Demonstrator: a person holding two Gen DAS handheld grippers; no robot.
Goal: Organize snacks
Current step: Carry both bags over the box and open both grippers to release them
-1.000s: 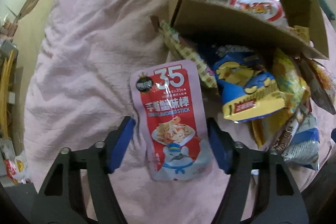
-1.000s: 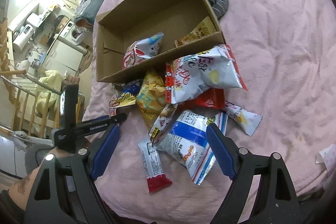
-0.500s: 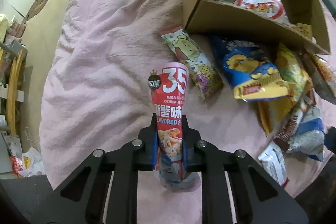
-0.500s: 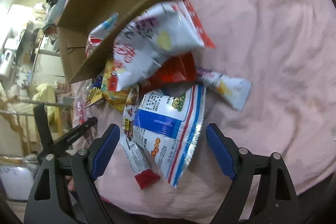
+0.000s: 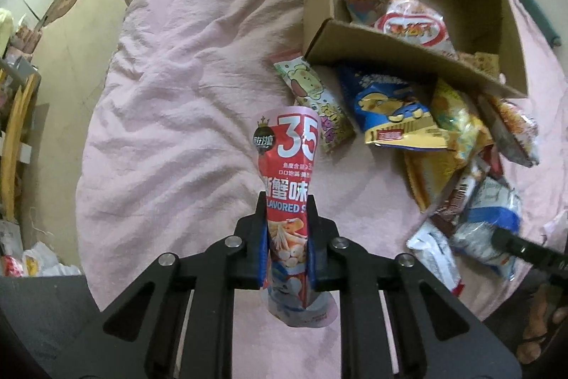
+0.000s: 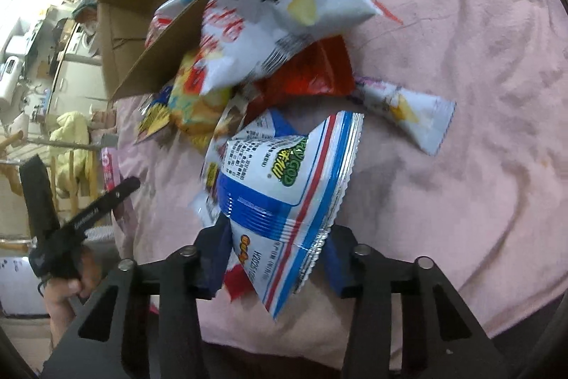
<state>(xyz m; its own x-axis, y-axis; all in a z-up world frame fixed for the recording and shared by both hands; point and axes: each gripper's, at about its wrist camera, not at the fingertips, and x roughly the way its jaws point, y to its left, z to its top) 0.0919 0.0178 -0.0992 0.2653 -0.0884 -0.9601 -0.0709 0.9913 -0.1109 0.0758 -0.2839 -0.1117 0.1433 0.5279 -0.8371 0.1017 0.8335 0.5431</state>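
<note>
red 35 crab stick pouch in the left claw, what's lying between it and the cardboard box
In the left wrist view, a pale bear-print snack packet lies on the pink blanket between the red crab stick pouch and the cardboard box.

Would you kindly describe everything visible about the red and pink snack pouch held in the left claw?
The red and pink pouch is glossy plastic film, printed with a large white "35", a black crowned badge, Chinese characters and "FLAVORED". It is squeezed narrow between the closed fingers of the left claw, with its top toward the cardboard box and its pale bottom edge behind the fingers, above the pink blanket.
</note>
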